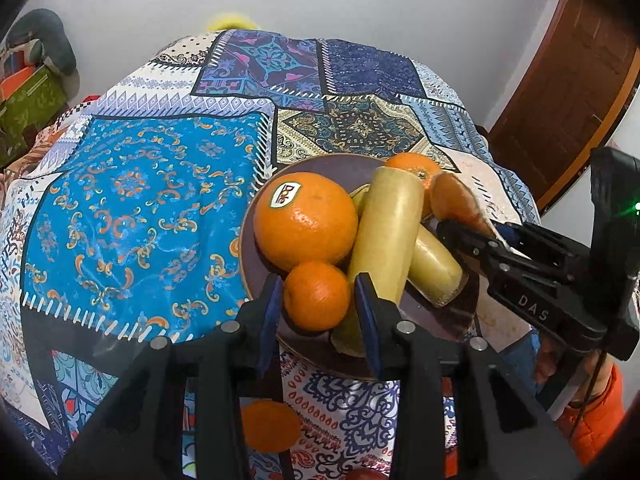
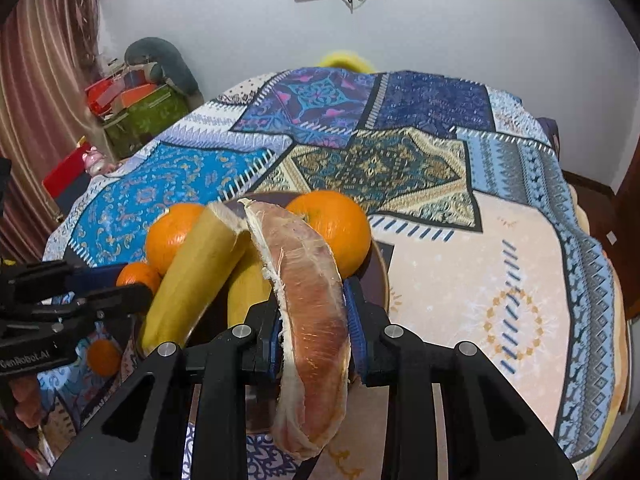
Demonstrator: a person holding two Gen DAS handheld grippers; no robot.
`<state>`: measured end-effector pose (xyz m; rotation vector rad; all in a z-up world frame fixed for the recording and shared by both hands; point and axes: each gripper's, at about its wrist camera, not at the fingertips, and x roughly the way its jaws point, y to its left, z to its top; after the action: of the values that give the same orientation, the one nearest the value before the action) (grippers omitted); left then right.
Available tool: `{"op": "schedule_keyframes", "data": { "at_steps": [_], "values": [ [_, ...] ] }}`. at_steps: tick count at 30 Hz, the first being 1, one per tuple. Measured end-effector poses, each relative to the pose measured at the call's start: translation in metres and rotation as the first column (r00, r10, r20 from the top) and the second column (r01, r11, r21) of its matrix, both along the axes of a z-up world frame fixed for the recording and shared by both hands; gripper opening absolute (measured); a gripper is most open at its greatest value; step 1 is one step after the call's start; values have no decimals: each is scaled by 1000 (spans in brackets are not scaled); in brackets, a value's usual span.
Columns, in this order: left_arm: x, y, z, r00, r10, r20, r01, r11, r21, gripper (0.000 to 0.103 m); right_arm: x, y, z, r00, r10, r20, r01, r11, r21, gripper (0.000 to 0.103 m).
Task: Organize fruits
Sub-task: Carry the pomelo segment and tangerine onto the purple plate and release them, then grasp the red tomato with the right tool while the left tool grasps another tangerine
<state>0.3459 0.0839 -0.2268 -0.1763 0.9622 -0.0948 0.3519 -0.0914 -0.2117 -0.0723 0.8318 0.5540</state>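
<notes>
A dark round plate (image 1: 332, 164) holds a big orange with a Dole sticker (image 1: 306, 220), a small orange (image 1: 316, 300), another orange (image 1: 414, 170) at the back and two yellow sugarcane pieces (image 1: 384, 240). My left gripper (image 1: 320, 312) has its blue pads on either side of the small orange, seemingly touching it. My right gripper (image 2: 314, 320) is shut on a pink grapefruit segment (image 2: 308, 300) and holds it over the plate's right side; it also shows in the left wrist view (image 1: 452, 200). The plate (image 2: 380, 272) and oranges (image 2: 336, 228) show behind the segment.
A patterned patchwork cloth (image 1: 140, 200) covers the round table. One loose orange (image 1: 270, 426) lies on the cloth near the front edge, under my left gripper. Boxes and clutter (image 2: 136, 108) stand beyond the table's left. A wooden door (image 1: 568, 92) is at the right.
</notes>
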Motion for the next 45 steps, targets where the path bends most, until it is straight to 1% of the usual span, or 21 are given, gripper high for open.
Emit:
{"op": "schedule_keyframes", "data": {
  "at_steps": [3, 7, 9, 17, 22, 23, 25, 26, 28, 29, 30, 35, 36, 37, 38, 39, 41, 43, 45],
  "values": [
    [1, 1, -2, 1000, 1, -13, -1, 1000, -1, 36, -1, 0, -3, 1000, -2, -4, 2, 1000, 1, 27],
    [0, 1, -2, 1000, 0, -17, 0, 1000, 0, 36, -1, -3, 5, 1000, -2, 9, 2, 1000, 13, 36],
    [-2, 1, 0, 1000, -1, -17, 1, 1000, 0, 36, -3, -3, 8, 1000, 1, 22, -1, 1000, 6, 38],
    [-24, 0, 18, 1000, 9, 18, -9, 1000, 15, 36, -21, -8, 24, 999, 13, 46, -12, 1000, -7, 42],
    [-47, 1, 37, 999, 15, 48, -16, 1000, 18, 36, -41, -13, 39, 998, 20, 62, -19, 1000, -3, 45],
    [-51, 0, 40, 998, 14, 54, -15, 1000, 21, 36, -45, -14, 42, 998, 20, 65, -20, 1000, -1, 46],
    [-61, -1, 47, 998, 14, 65, -16, 1000, 26, 36, -56, -17, 48, 998, 18, 67, -18, 1000, 8, 55],
    [-67, -1, 51, 997, 14, 70, -15, 1000, 24, 36, -61, -18, 51, 998, 13, 69, -13, 1000, 12, 57],
    [-77, 0, 57, 997, 17, 79, -18, 1000, 18, 40, -73, -21, 55, 997, 6, 73, -8, 1000, 23, 58],
    [-82, 1, 60, 996, 22, 87, -24, 1000, 14, 44, -77, -21, 57, 998, 7, 70, -9, 1000, 26, 58],
    [-89, 2, 65, 995, 31, 100, -32, 999, 11, 47, -82, -22, 58, 998, 8, 67, -10, 1000, 28, 58],
    [-114, 0, 80, 991, 29, 130, -33, 999, 25, 48, -104, -19, 64, 998, 11, 65, -12, 1000, 18, 59],
    [-119, 0, 82, 991, 28, 133, -32, 999, 27, 48, -109, -19, 65, 998, 11, 66, -12, 1000, 17, 61],
    [-124, -1, 85, 990, 26, 136, -30, 999, 28, 48, -112, -20, 66, 998, 9, 65, -11, 1000, 18, 66],
    [-129, -1, 87, 990, 25, 139, -29, 999, 30, 49, -117, -21, 67, 998, 4, 67, -5, 1000, 22, 69],
    [-134, -2, 89, 990, 25, 141, -29, 999, 33, 52, -121, -23, 68, 997, -4, 71, 2, 1000, 28, 72],
    [-145, -3, 92, 988, 27, 151, -33, 999, 42, 57, -129, -25, 69, 997, -9, 74, 7, 999, 34, 72],
    [-154, -4, 94, 988, 25, 156, -34, 998, 54, 59, -134, -26, 68, 998, -8, 67, 6, 999, 34, 73],
    [-162, -4, 94, 987, 24, 156, -34, 997, 64, 63, -137, -27, 65, 998, -7, 56, 5, 999, 32, 73]
  ]
}}
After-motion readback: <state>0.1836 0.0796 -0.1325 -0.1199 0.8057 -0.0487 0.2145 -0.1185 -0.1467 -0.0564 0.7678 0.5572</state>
